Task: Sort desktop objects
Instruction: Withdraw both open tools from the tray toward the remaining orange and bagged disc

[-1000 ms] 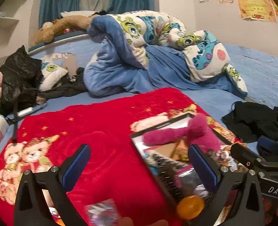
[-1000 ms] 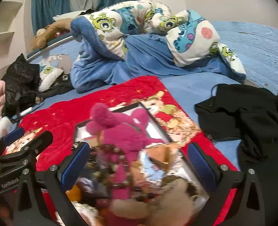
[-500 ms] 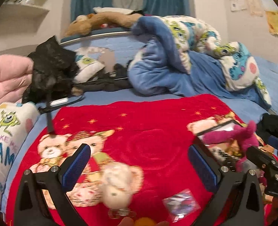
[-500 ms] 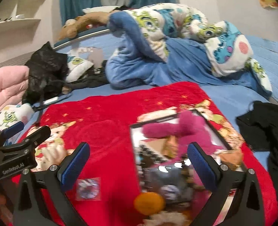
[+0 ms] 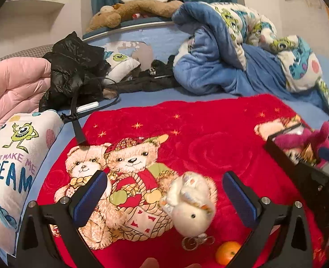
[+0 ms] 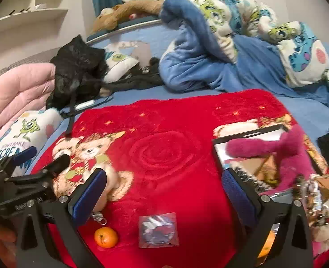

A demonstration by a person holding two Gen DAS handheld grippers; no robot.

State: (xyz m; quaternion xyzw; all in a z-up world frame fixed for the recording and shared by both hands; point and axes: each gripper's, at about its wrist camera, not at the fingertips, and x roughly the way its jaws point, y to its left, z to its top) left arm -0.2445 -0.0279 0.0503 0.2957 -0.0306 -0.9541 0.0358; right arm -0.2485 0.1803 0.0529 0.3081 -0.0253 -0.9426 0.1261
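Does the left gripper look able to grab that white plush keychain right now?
Probably yes. The left gripper is open, and the white plush keychain lies on the red blanket between its fingers with nothing covering it.

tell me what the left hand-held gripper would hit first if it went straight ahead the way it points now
Probably the cream plush keychain toy: it lies on the red blanket between the open fingers of the left hand-held gripper. Depth is unclear, so it might pass just above it.

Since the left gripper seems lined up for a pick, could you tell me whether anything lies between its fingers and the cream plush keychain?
Nothing visible does. The left gripper is open, and the cream plush keychain lies on the red blanket between its fingers. The orange sits nearer the camera, off to the right.
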